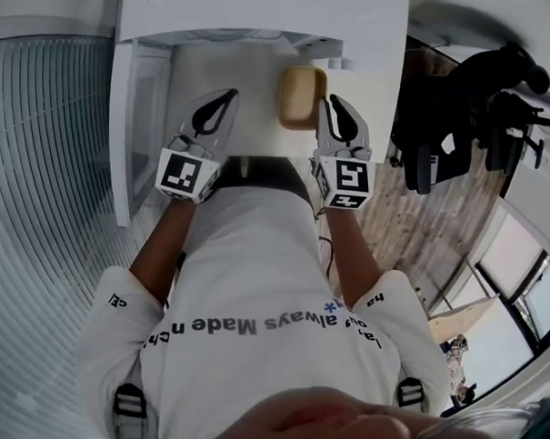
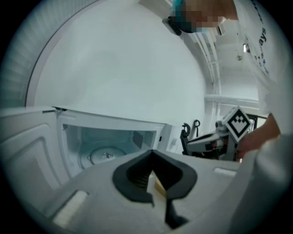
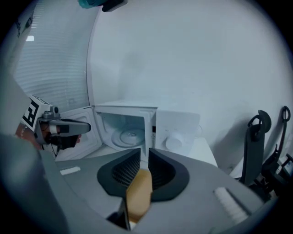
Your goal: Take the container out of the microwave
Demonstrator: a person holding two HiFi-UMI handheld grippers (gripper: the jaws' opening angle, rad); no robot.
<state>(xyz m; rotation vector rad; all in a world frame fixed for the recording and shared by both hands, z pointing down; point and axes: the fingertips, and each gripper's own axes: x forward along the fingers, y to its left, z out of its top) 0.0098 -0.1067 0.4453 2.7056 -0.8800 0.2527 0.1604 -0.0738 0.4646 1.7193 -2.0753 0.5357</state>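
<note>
The tan container (image 1: 301, 96) rests on the white table (image 1: 242, 97) in front of the white microwave (image 1: 248, 15), whose door (image 1: 130, 120) hangs open to the left. My right gripper (image 1: 336, 107) hovers just right of the container and does not touch it. In the right gripper view its jaws (image 3: 143, 160) stand a narrow gap apart, and the container (image 3: 139, 192) shows below through that gap. The left gripper (image 1: 223, 103) is left of the container, its tips (image 2: 152, 155) meeting on nothing. The microwave cavity (image 2: 110, 146) holds only its glass turntable (image 3: 127, 135).
Window blinds (image 1: 44, 133) cover the wall at left. Black chairs and equipment (image 1: 470, 96) stand at the right on a wooden floor. A black stand (image 3: 256, 146) rises beside the table's right end. The microwave's dial panel (image 3: 176, 132) faces me.
</note>
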